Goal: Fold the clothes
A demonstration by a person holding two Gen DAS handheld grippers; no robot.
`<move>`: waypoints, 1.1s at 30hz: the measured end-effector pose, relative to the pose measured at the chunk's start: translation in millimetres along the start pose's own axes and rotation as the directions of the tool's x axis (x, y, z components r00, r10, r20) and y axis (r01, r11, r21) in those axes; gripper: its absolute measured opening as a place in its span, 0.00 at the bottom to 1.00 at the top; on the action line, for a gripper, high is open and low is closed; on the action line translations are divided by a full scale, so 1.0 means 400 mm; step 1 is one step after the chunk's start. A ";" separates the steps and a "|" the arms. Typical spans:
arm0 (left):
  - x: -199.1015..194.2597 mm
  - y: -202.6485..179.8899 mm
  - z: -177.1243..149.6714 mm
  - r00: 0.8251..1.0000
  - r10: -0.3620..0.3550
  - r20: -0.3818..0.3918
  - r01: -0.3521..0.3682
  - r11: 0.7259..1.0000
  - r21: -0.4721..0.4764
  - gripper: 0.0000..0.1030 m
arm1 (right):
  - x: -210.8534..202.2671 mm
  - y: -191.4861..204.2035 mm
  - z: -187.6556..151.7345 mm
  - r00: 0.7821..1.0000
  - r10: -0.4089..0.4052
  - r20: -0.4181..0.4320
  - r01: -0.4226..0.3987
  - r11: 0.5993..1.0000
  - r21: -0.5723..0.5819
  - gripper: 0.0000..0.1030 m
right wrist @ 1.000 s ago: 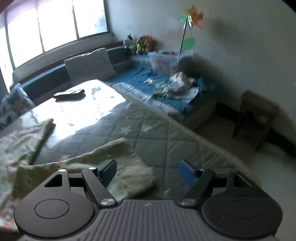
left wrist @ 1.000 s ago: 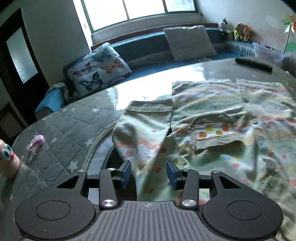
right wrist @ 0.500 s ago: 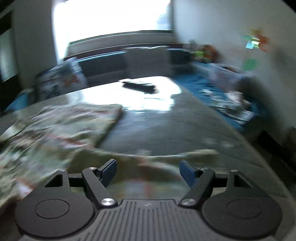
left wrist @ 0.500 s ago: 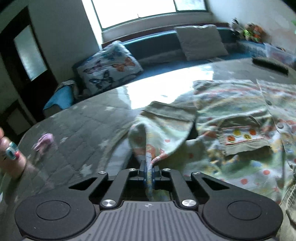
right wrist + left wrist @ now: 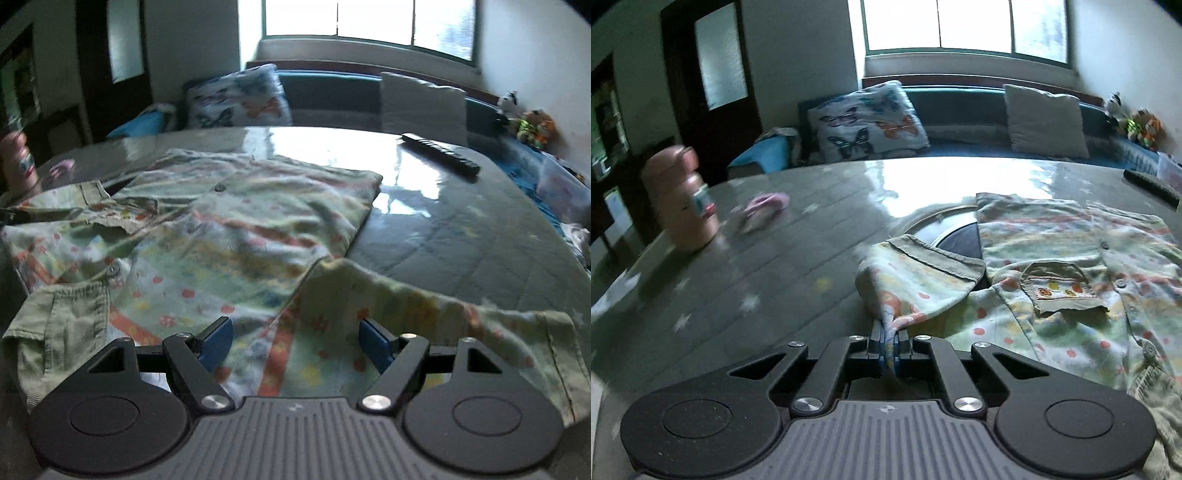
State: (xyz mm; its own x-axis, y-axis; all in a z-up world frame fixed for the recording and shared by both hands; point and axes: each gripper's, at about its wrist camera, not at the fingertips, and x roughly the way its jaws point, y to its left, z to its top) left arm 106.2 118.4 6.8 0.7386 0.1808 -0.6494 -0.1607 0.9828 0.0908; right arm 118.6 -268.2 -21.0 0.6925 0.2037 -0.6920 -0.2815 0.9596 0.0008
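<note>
Glossy quilted tabletop [image 5: 783, 280]; crumpled floral cotton shirt [image 5: 1056, 258].

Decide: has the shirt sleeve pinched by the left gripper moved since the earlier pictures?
Yes. The sleeve, pinched by the left gripper, has shifted rightward toward the shirt pocket.

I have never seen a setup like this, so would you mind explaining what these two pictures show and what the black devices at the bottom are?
Each picture comes from a camera on a hand-held gripper that a person carries, one per hand, looking along its two fingers. The left gripper is shut on a sleeve of the patterned shirt, which lies spread on a quilted table. The right gripper is open above the other sleeve, holding nothing. A remote control and a pink bottle also sit on the table.
</note>
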 end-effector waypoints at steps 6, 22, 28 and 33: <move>-0.079 0.062 -0.090 0.998 0.032 -0.048 -0.032 0.999 0.002 0.09 | -0.036 0.047 -0.027 0.997 0.065 -0.039 -0.068 0.995 -0.067 0.76; -0.086 -0.002 -0.092 0.987 0.156 0.038 -0.161 0.963 0.215 0.74 | 0.008 0.093 0.042 0.992 0.127 -0.004 -0.127 0.989 -0.077 0.76; -0.011 -0.032 -0.082 0.981 0.192 0.025 -0.190 0.935 0.300 0.76 | 0.036 0.104 0.040 0.991 0.131 -0.017 -0.132 0.988 -0.075 0.79; 0.006 0.020 -0.065 0.952 0.300 0.057 -0.305 0.933 0.191 0.76 | 0.043 0.104 0.035 0.992 0.127 -0.019 -0.128 0.989 -0.076 0.81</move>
State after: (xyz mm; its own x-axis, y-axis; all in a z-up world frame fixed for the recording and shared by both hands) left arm 89.9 125.8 -13.7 0.6924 0.4691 -0.5482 -0.2505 0.8689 0.4270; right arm 128.1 -222.1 -22.9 0.6387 0.3203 -0.6996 -0.4175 0.9080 0.0345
